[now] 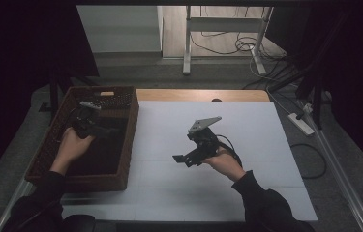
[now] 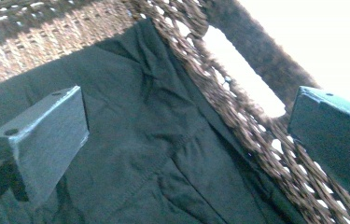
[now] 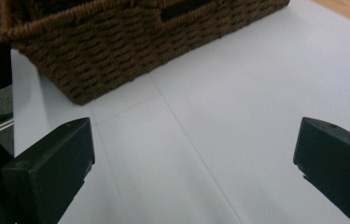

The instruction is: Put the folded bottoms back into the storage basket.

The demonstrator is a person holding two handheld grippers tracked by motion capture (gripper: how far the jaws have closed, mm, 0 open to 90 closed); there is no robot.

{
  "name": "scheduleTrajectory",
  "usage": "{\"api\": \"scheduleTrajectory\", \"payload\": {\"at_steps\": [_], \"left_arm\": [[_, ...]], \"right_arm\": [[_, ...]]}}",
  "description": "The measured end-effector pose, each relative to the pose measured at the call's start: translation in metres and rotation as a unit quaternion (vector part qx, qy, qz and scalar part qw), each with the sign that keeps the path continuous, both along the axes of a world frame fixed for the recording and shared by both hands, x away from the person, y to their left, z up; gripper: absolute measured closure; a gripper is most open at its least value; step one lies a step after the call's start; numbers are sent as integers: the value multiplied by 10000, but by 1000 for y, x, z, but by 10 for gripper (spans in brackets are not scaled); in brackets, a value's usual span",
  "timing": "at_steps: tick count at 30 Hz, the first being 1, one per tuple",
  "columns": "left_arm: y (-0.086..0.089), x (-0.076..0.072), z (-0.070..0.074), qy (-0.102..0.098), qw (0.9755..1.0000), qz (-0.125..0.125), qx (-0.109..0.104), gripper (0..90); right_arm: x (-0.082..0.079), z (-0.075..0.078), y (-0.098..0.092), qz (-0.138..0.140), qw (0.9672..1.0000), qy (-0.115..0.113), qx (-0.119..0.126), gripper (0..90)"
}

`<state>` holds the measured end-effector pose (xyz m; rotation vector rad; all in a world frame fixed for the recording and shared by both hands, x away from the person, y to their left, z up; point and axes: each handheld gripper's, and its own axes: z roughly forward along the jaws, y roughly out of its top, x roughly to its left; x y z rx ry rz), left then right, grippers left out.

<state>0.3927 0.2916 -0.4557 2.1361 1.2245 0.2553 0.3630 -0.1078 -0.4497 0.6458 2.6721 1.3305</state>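
My left gripper (image 2: 182,140) hangs fully open and empty over the dark cloth (image 2: 154,154) lying in the wicker basket (image 1: 126,140). Lift straight, clearing the rim.

No readable text, label, brand, number or sign anywhere. Nothing printed on the woven basket (image 1: 129,130), on the dark cloth (image 2: 154,140) lying inside it, or on the white table sheet (image 3: 238,102).
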Motion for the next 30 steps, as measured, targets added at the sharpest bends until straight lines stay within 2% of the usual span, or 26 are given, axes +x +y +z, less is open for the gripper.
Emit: {"api": "scheduleTrajectory", "payload": {"at_steps": [4, 6, 10, 13, 15, 22, 25, 28, 30], "left_arm": [[-2, -11, -1, -131, 9998, -89, 95, 0], [-2, -17, 1, -240, 9997, -88, 45, 0], [-4, -28, 7, -463, 9983, -149, -307, 0], [-6, -35, 10, -482, 9966, -224, -631, 2], [-8, -40, 12, -511, 9957, -229, -733, 2], [-19, -54, 16, -464, 9964, -305, -647, 0], [-24, -62, 18, -504, 9961, -291, -657, 0], [-29, -72, 21, -569, 9963, -270, -582, 0], [-32, -79, 23, -632, 9957, -257, -628, 0]], "right_arm": [[-4, -4, -5, 89, 9999, 103, -100, 0], [-7, -5, -8, 61, 9999, 104, -104, 0], [-10, -6, -17, -32, 9999, 105, -19, 0], [-13, -6, -25, -86, 9999, 79, 21, 0], [-16, -5, -30, -136, 9999, 58, 28, 0], [-29, -8, -55, -343, 9994, 8, 8, 0], [-35, -10, -65, -445, 9990, -16, 20, 0], [-40, -15, -75, -582, 9983, -58, 35, 0], [-43, -19, -82, -655, 9978, -40, 24, 0]]}}
